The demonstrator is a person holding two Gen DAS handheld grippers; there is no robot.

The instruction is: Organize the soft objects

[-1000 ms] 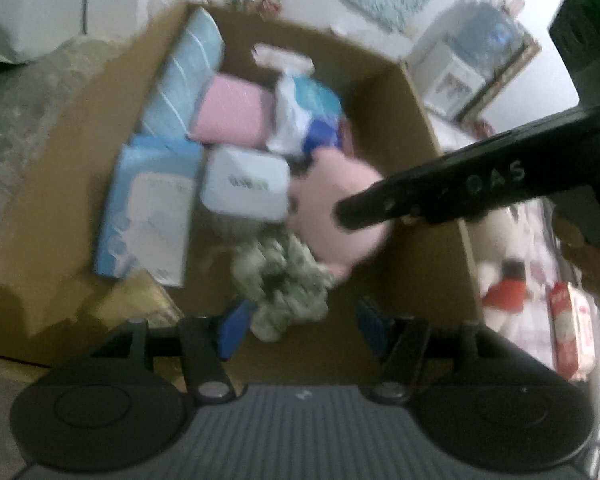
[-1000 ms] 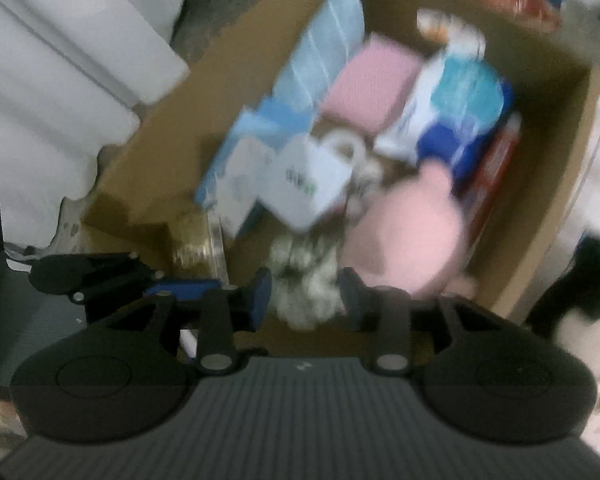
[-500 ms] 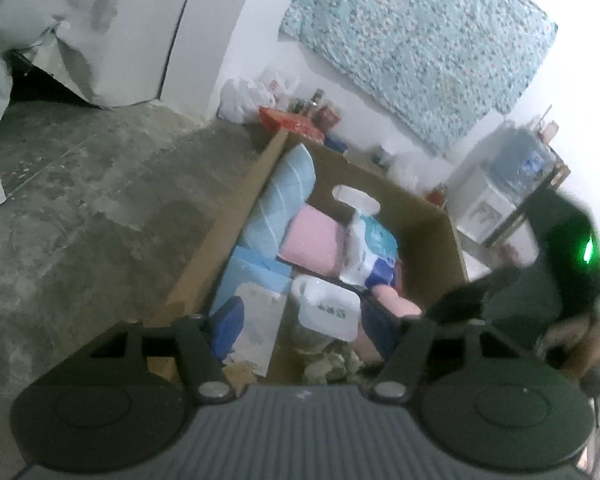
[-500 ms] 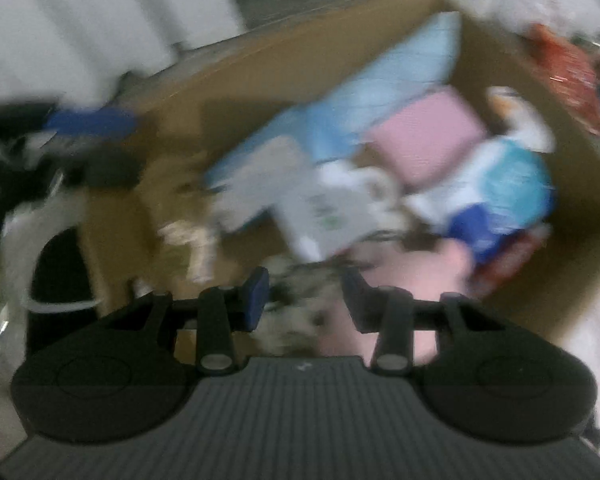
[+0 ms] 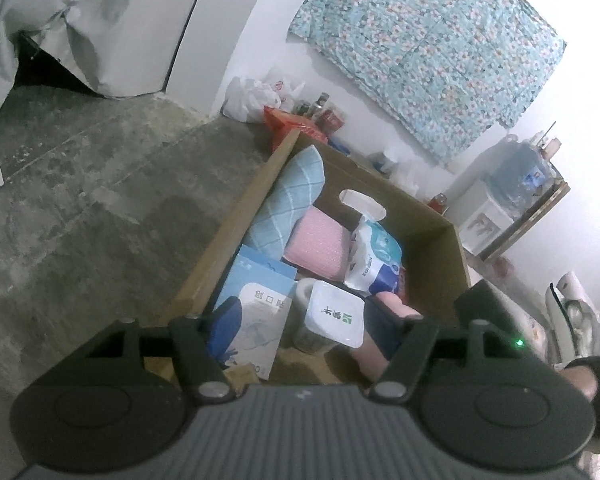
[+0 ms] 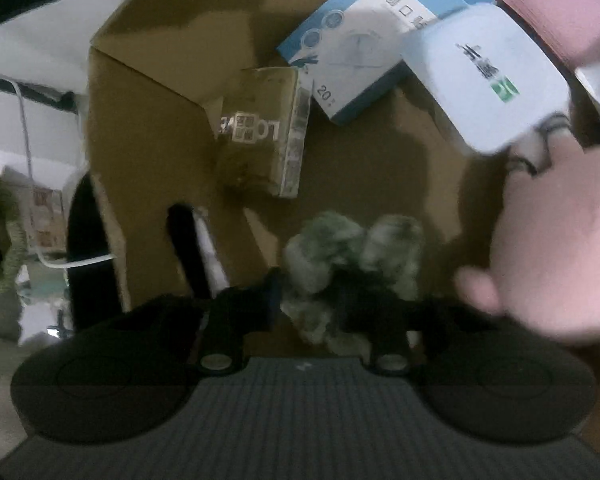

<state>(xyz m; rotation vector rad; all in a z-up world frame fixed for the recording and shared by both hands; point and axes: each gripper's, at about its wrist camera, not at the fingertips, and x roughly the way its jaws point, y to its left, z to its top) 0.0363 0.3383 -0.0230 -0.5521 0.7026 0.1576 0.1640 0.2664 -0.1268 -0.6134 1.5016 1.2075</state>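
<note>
The cardboard box is taken as the landmark: against its far wall a blue pillow and a pink cushion are packed, while a pink plush and a grey-green fluffy toy are seen on its floor at the near end. The left gripper is held released and empty above the box's near edge. The right gripper is lowered around the fluffy toy, but whether it is clenched cannot be told; a slip is judged likely if only loose fur is pinched.
</note>
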